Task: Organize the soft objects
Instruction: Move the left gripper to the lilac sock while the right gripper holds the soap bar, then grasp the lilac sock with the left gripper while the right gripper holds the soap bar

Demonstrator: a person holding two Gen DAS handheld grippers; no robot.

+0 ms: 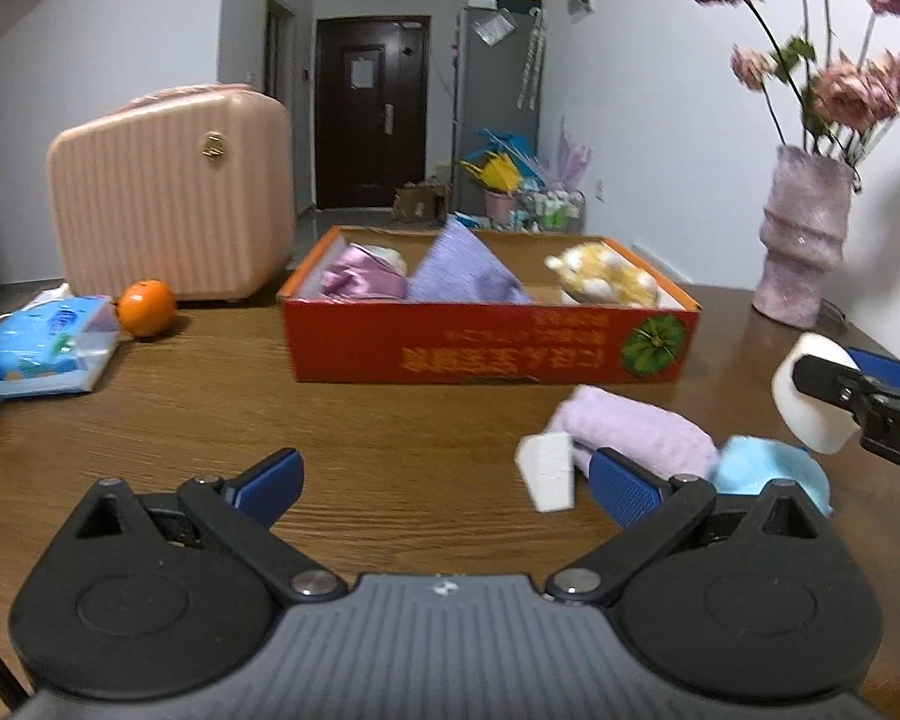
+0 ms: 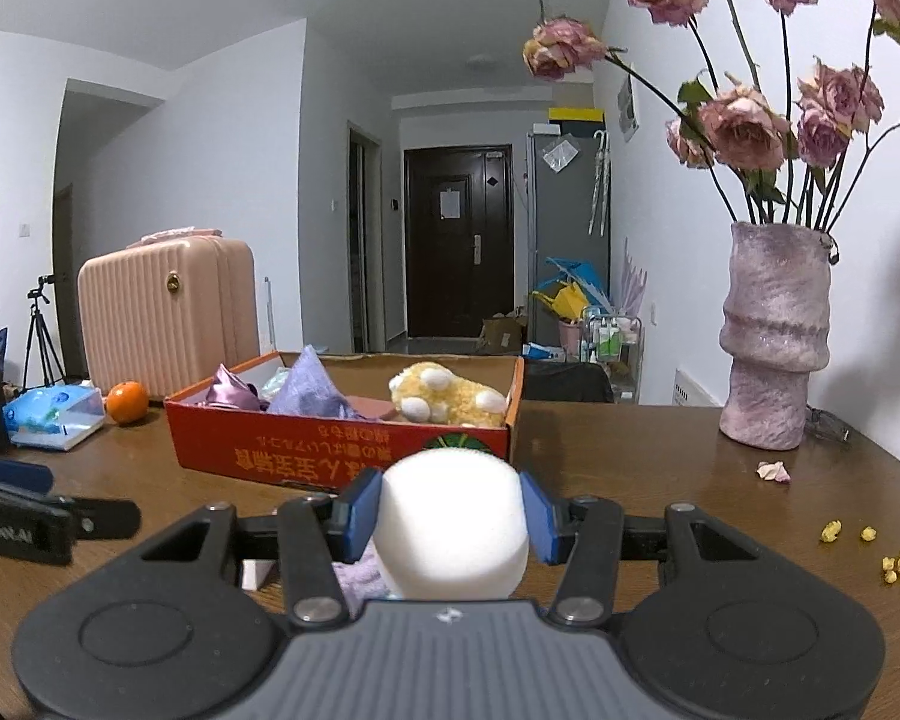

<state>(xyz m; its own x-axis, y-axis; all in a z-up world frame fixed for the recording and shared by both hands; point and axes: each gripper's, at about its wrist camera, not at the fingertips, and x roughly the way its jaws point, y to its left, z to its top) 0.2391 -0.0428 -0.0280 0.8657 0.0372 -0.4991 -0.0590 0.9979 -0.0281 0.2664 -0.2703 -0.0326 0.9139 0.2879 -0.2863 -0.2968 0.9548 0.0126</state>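
A red cardboard box [image 1: 486, 348] [image 2: 306, 450] on the wooden table holds a shiny pink cloth [image 1: 363, 279], a lilac cloth [image 1: 468, 270] and a yellow plush toy [image 1: 606, 276] [image 2: 450, 396]. My right gripper [image 2: 450, 510] is shut on a white round sponge [image 2: 453, 531] [image 1: 810, 396], held above the table in front of the box. My left gripper [image 1: 450, 480] is open over bare wood. By its right finger lie a white foam wedge [image 1: 549, 471], a rolled lilac towel [image 1: 636, 435] and a light blue soft item [image 1: 768, 468].
A pink hard case [image 1: 174, 198], an orange [image 1: 146, 307] and a blue tissue pack [image 1: 42, 348] stand at the left. A purple vase [image 2: 774, 342] of dried roses is at the right, with petals and yellow crumbs [image 2: 894, 564] nearby.
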